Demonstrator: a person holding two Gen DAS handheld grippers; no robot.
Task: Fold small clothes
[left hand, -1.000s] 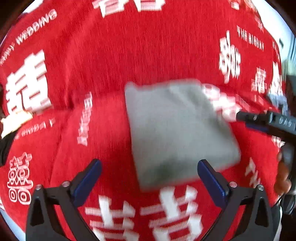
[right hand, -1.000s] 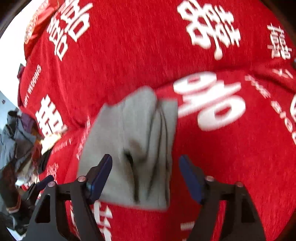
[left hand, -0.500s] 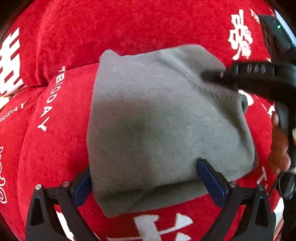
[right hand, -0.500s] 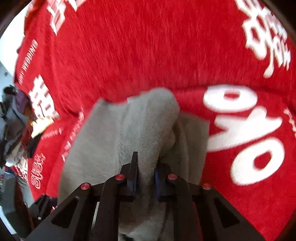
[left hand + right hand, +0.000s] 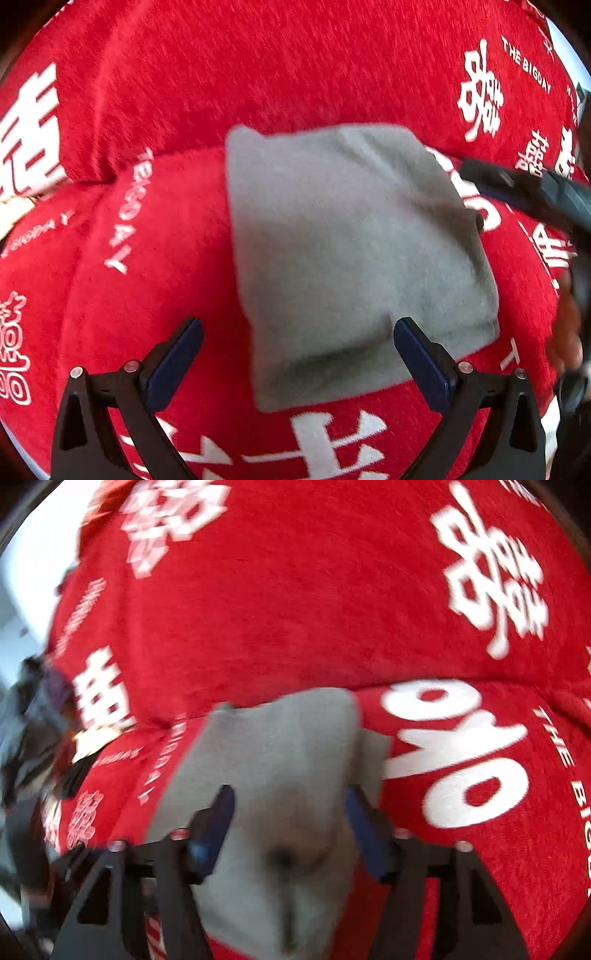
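A folded grey cloth [image 5: 351,258] lies on a red cover [image 5: 295,81] that drapes over soft, bumpy cushions. The cover has white writing all over it. Some of it reads "THE BIGDAY" [image 5: 526,64], and the same words show on another part beside the cloth. There are also big white Chinese signs [image 5: 480,94], like the ones used for weddings. In the right wrist view a large white sign [image 5: 458,753] sits just right of the cloth.

The left gripper [image 5: 297,354] hangs over the near edge of the cloth. Its two blue fingers are spread wide and pinch nothing. One finger is over the red cover and the other is over the cloth.

The right gripper [image 5: 290,819] is over the grey cloth [image 5: 291,775] too. Its jaws are opening, with a raised fold of the cloth between them, and the fingers do not squeeze it. This view is blurry. In the left wrist view the right gripper [image 5: 517,188] shows as a dark bar at the cloth's far right corner.

A heap of dark clothes [image 5: 29,723] lies at the left edge.
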